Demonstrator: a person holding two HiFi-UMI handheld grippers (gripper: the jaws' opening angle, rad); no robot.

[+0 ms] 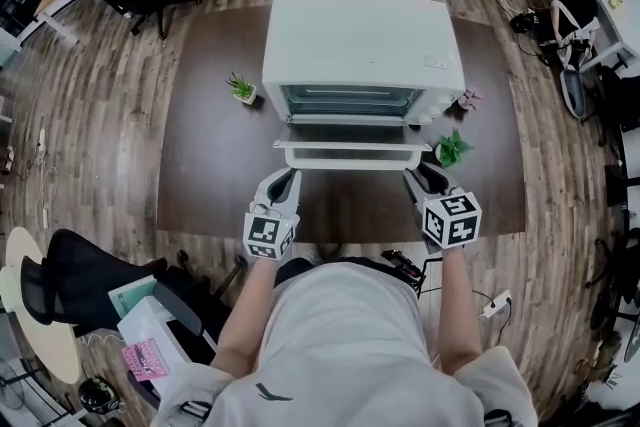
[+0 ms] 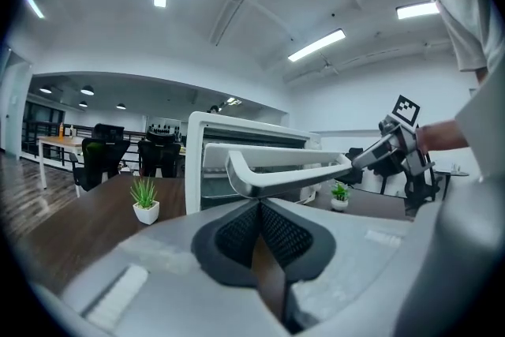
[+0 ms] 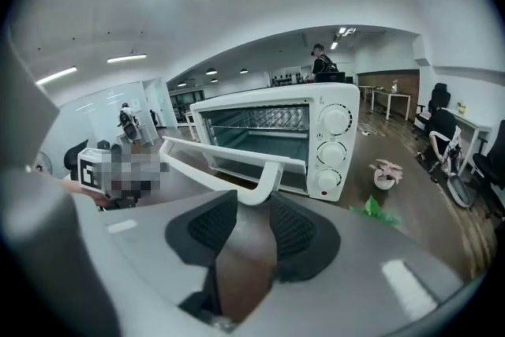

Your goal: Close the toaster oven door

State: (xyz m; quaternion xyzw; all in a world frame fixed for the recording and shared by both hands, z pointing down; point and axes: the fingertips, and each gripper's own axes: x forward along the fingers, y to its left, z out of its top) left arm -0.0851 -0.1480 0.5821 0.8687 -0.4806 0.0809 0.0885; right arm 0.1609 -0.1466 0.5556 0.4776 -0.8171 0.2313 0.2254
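We hold both grippers low in front of the oven [image 1: 365, 40], whose door [image 1: 350, 153] stands open, dropped forward toward us over the table [image 1: 200, 175]. The left gripper [image 2: 259, 203] has its jaws together at the tips. The left corner of the handle [image 2: 288, 176] lies just above and beyond those tips, and the bar runs off to that gripper's right. A potted plant [image 2: 144, 200] stands ahead of it to the left. The right gripper [image 3: 248, 197] has its jaws apart, with the handle's right corner sitting just over the gap at their tips. Straight ahead of it is the open cavity, with the knobs [image 3: 335, 146] ahead to its right. A green plant [image 3: 371, 207] lies close on its right.
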